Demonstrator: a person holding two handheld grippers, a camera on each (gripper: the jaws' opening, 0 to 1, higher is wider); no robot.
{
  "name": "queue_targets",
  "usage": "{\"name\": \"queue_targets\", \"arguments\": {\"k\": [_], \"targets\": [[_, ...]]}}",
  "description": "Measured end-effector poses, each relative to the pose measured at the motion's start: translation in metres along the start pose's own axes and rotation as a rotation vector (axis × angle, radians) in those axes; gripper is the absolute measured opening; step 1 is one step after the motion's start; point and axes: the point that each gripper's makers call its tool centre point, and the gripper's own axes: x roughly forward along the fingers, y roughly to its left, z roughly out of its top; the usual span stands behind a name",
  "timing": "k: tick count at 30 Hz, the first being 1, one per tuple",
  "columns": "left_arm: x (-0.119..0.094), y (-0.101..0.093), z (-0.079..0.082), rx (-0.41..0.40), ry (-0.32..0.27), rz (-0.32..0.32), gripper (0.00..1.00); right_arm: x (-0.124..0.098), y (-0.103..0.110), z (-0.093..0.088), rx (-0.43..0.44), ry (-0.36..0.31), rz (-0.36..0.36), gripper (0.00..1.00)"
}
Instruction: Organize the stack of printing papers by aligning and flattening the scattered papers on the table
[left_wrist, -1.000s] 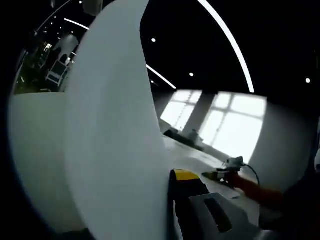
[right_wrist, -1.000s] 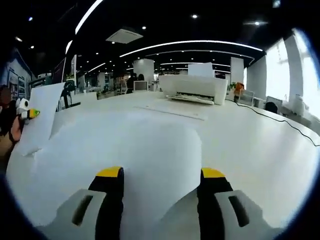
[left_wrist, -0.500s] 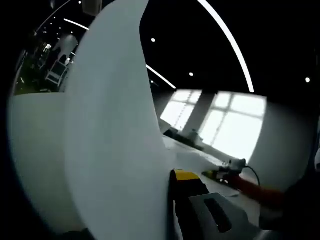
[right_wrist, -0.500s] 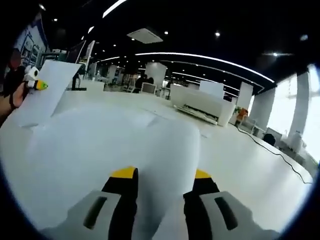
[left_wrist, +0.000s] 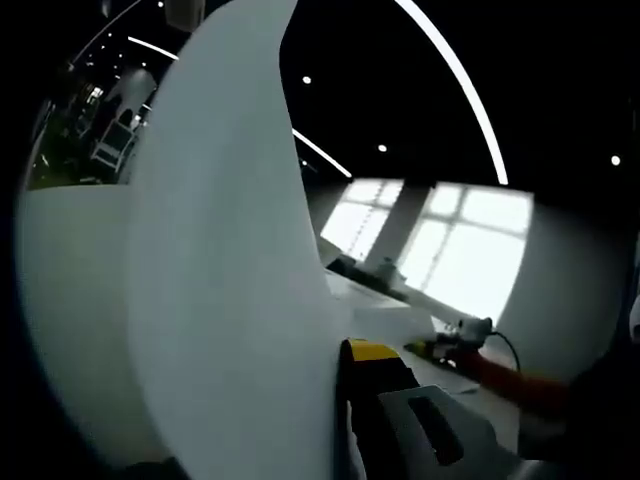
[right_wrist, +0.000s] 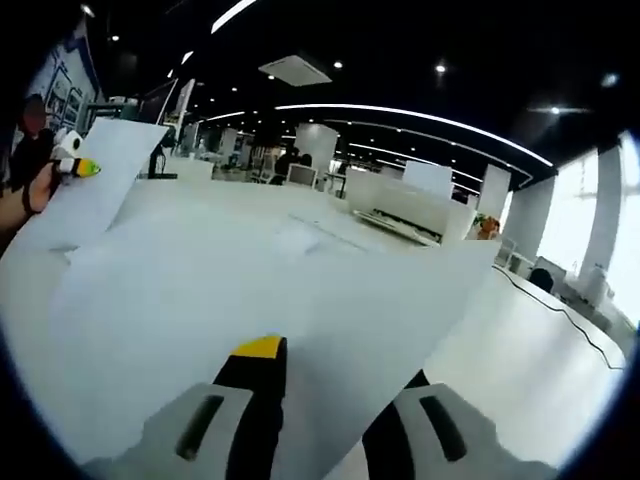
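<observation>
Creasing is my worry: the right gripper (right_wrist: 335, 375) has its jaws pinched on a paper sheet (right_wrist: 300, 300) lifted off the table (right_wrist: 540, 350), so a tug could fold it. Beyond that sheet, the left gripper (right_wrist: 80, 168) clamps another sheet (right_wrist: 95, 190) upright, which could flop. Farther past the lifted sheet sit a printer (right_wrist: 405, 205) and a trailing cable (right_wrist: 565, 315).
</observation>
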Motion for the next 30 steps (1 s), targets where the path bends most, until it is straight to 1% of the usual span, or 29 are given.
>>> {"name": "queue_targets", "arguments": {"k": [8, 10, 12, 17, 20, 22, 25, 26, 27, 30], "targets": [[0.000, 0.001, 0.000, -0.001, 0.000, 0.002, 0.06, -0.002, -0.003, 0.001, 0.021, -0.003, -0.004, 0.22], [0.000, 0.001, 0.000, 0.000, -0.002, 0.002, 0.06, -0.004, -0.004, 0.004, 0.045, -0.018, -0.004, 0.21], [0.000, 0.001, 0.001, -0.001, -0.002, 0.001, 0.06, -0.004, -0.005, 0.005, 0.051, -0.022, -0.008, 0.20], [0.000, 0.002, 0.000, 0.002, 0.000, 0.002, 0.06, -0.008, -0.006, 0.009, 0.056, -0.039, -0.019, 0.13], [0.000, 0.002, 0.000, 0.000, 0.001, 0.002, 0.06, -0.012, -0.008, 0.014, 0.091, -0.069, -0.022, 0.11], [0.000, 0.002, 0.000, 0.000, 0.002, 0.003, 0.06, -0.016, -0.008, 0.019, 0.116, -0.083, -0.014, 0.06], [0.001, 0.002, -0.002, 0.002, 0.009, 0.006, 0.07, -0.020, -0.006, 0.024, 0.129, -0.106, -0.006, 0.00], [0.001, 0.002, -0.003, 0.006, 0.014, 0.007, 0.07, -0.021, -0.001, 0.032, 0.166, -0.138, 0.016, 0.00], [0.001, 0.001, -0.004, 0.010, 0.019, 0.006, 0.07, -0.022, 0.001, 0.036, 0.190, -0.157, 0.033, 0.00], [0.002, 0.002, -0.004, 0.014, 0.024, 0.009, 0.07, -0.026, 0.006, 0.045, 0.201, -0.178, 0.047, 0.00]]}}
